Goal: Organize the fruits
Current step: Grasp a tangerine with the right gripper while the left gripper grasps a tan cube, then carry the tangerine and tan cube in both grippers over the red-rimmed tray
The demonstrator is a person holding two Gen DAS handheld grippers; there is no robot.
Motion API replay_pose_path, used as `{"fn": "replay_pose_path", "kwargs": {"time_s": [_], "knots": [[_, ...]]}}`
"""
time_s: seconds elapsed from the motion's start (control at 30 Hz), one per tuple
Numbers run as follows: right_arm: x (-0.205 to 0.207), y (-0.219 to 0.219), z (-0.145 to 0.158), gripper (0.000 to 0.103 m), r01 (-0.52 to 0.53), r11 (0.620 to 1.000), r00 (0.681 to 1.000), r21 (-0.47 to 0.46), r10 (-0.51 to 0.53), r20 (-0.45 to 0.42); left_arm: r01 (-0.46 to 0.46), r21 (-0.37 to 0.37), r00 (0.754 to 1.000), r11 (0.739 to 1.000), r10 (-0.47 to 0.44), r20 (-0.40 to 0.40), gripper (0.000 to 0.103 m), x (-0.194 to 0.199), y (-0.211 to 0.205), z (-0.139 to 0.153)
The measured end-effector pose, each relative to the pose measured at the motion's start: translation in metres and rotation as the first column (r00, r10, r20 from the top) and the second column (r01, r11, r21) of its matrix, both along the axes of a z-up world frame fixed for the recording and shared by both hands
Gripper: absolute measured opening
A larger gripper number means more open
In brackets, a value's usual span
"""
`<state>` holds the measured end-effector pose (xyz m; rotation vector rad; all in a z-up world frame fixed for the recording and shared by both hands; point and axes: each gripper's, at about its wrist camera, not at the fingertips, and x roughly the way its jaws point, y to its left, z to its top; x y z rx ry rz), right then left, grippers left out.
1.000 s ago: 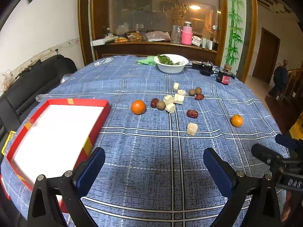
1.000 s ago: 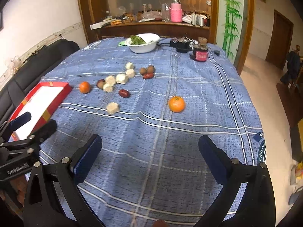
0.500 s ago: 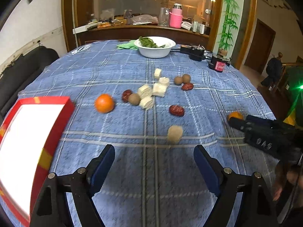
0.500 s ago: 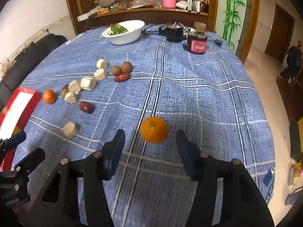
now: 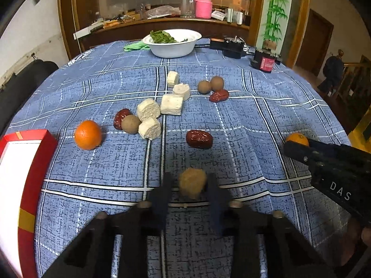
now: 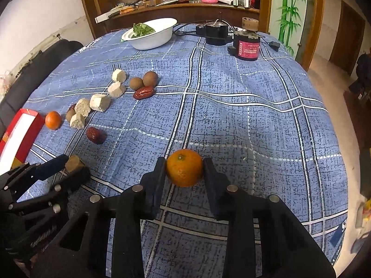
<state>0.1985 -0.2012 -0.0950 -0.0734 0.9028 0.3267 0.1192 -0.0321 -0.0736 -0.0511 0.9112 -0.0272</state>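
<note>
On the round table with the blue checked tablecloth [image 6: 255, 120], both grippers are working at the near side. The right gripper [image 6: 184, 169] is closing its two dark pads on a mandarin [image 6: 184, 167]; the pads are touching the fruit on both sides, and the fruit is sitting on the cloth or just above it, I cannot tell which. The left gripper [image 5: 189, 184] is standing around a beige fruit chunk [image 5: 192, 183], with its fingers very near on each side; the picture is blurred there, so I cannot tell if they are really pressing it.

Farther on the cloth, a second mandarin [image 5: 87, 134] is lying near the corner of a red box with a white inside [image 5: 34, 162], which is sitting at the left edge of the table. Just beside this mandarin, a red date [image 5: 121, 121], a brown round fruit [image 5: 131, 124] and several pale chunks [image 5: 148, 109] are lying in a loose row. One more red date [image 5: 199, 138] is lying alone, between this row and the left gripper. Two brown round fruits [image 5: 210, 84] and another date [image 5: 219, 96] are touching each other farther back.

At the far side, a white bowl with green leaves [image 5: 172, 42] is standing, and near it a black and red device [image 6: 248, 46].
</note>
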Motion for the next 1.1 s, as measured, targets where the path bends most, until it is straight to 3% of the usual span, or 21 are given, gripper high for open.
{"fn": "replay_pose_path", "kwargs": {"time_s": [0.07,0.33,0.57,0.77,0.93,1.1], "knots": [[0.000,0.000,0.000,0.030,-0.002,1.000,1.000,0.000,0.002,0.003,0.000,-0.044,1.000,0.999,0.000,-0.002,0.023,0.002,0.006,0.000],[-0.004,0.001,0.001,0.030,-0.004,1.000,1.000,-0.004,0.004,-0.002,0.001,-0.062,0.999,0.998,0.001,0.041,0.022,-0.025,0.020,0.016],[-0.038,0.010,0.012,0.030,-0.037,0.999,0.999,-0.018,0.038,0.019,-0.033,-0.055,0.995,0.998,0.038,0.097,0.022,-0.063,0.042,0.034],[-0.072,0.037,0.032,0.030,-0.098,0.995,0.993,-0.022,0.099,0.057,-0.113,-0.080,0.983,0.990,0.123,0.138,0.022,-0.100,0.085,0.046],[-0.097,0.083,0.044,0.030,-0.193,0.981,0.977,-0.031,0.195,0.080,-0.238,-0.103,0.952,0.966,0.252,0.171,0.022,-0.132,0.141,0.055],[-0.115,0.145,0.051,0.030,-0.309,0.951,0.946,-0.022,0.309,0.096,-0.399,-0.099,0.893,0.912,0.411,0.184,0.022,-0.159,0.204,0.057]]}}
